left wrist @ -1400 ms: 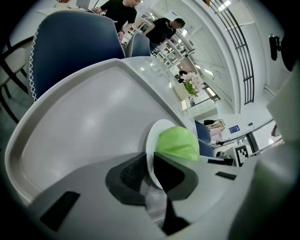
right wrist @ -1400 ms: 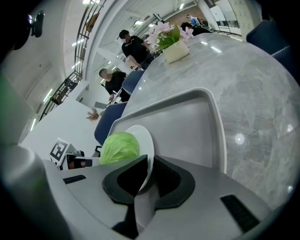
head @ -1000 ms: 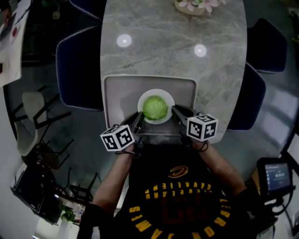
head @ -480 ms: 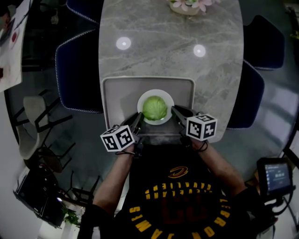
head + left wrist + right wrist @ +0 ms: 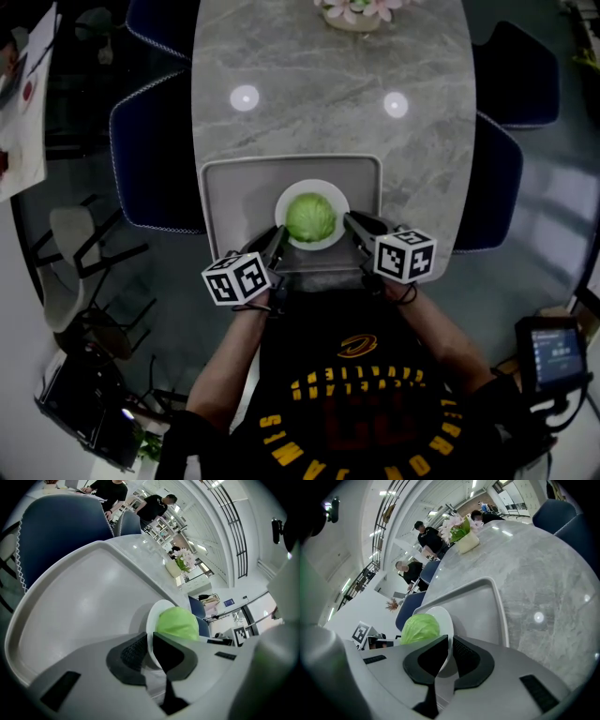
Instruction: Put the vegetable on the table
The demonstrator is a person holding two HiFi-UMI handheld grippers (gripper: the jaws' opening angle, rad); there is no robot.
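Plate with cabbage clamped at both rims, over the tray

Nearest the person, the left gripper (image 5: 277, 236) and the right gripper (image 5: 352, 223) each had their jaws closed on opposite edges of the white plate (image 5: 289, 192), rim between the pads. The cabbage (image 5: 311, 217) sat loose at the plate's centre, above the near half of the grey tray (image 5: 234, 197). Whether the plate rested on the tray or hung just clear could not be told. Judged: the head is round, light and free to roll, and the plate stiff, slick and breakable, so hold the rims and keep it level. The tray's raised lip stood in the way. Beyond it was bare marble table (image 5: 328, 112), with blue chairs (image 5: 155, 150) beside it and a flower pot (image 5: 352, 11) at the far end.
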